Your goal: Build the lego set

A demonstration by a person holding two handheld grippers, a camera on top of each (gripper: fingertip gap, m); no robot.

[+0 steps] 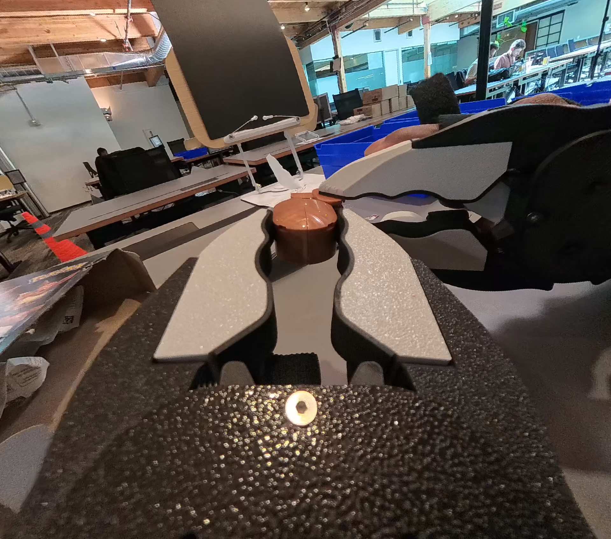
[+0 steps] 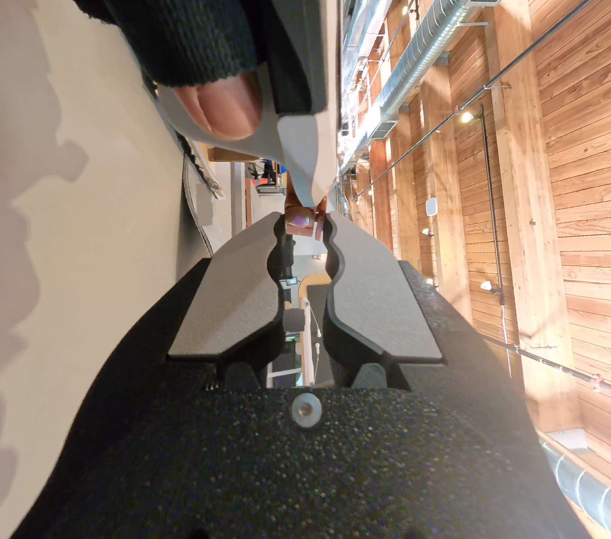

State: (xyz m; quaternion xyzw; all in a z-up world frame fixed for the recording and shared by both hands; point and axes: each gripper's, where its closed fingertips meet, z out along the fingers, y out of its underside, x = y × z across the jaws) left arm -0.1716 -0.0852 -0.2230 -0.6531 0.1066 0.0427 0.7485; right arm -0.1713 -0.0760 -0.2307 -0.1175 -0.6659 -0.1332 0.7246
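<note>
Left claw (image 1: 305, 234) is clamped on a brown domed piece (image 1: 304, 237) at 12 o'clock above the table (image 1: 297, 308); right claw (image 2: 304, 225) pinches its smaller brown attachment (image 1: 329, 197) at 1 o'clock.

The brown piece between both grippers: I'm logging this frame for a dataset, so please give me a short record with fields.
object: brown domed plastic piece, glossy, with a seam down its middle
left gripper: both fingers pressed against the piece's sides, holding it just above the grey table
right gripper: comes in from the right, turned sideways, closed on the far part of the same piece
behind: black board on a clear stand, blue bins
left edge: printed cardboard box
</note>
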